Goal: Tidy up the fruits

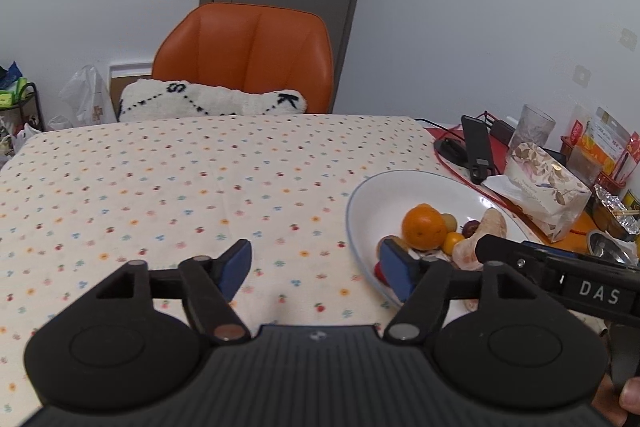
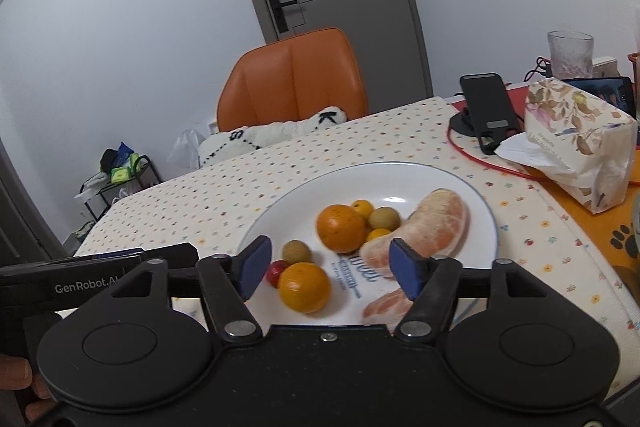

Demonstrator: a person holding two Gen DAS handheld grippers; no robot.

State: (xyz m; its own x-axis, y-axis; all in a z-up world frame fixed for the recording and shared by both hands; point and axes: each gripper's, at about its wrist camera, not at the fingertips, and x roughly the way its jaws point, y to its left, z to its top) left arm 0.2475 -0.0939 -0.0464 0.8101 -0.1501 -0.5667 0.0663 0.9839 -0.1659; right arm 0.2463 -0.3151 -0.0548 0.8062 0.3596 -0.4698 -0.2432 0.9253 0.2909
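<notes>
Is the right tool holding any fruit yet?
No, the right tool is open and empty above the plate, with the nearest orange lying free between its pads.

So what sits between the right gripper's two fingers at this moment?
In the right wrist view, the open right gripper frames an orange lying on the white plate; no finger touches it.

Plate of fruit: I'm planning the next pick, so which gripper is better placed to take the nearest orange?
Right. The right gripper is open over the plate, the nearest orange between its fingers. The left gripper is open over bare tablecloth, beside the plate.
</notes>
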